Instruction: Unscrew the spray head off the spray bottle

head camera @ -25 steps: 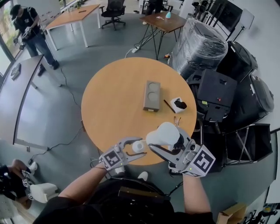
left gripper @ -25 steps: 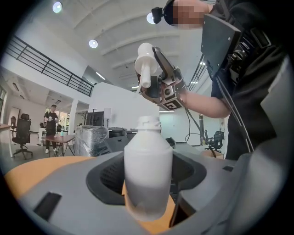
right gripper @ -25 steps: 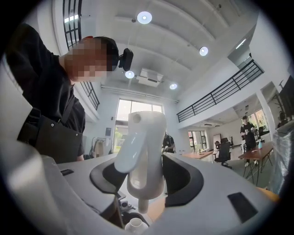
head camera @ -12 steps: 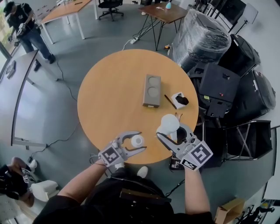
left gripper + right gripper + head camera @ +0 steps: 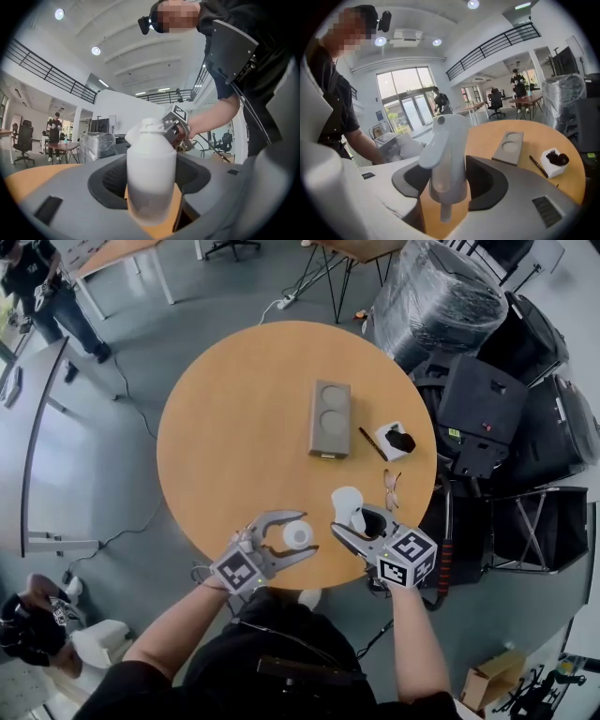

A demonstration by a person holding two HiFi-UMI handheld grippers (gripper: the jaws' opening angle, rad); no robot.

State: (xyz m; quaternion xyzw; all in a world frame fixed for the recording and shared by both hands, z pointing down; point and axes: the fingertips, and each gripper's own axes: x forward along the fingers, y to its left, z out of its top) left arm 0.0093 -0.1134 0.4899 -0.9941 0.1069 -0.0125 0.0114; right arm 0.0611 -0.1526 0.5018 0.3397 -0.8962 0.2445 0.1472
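Your left gripper's [image 5: 305,533] jaws are clamped on the body of the white bottle [image 5: 151,168]. It stands upright with its neck uncovered, at the near edge of the round wooden table [image 5: 234,427]. Your right gripper's [image 5: 349,524] jaws pinch the white spray head [image 5: 445,154] at its collar, with a short tube stub pointing down. The head is clear of the bottle and just right of it, at the same table edge. Both parts are plain white plastic.

left gripper [image 5: 302,533], right gripper [image 5: 351,519] side by side, jaws gripping
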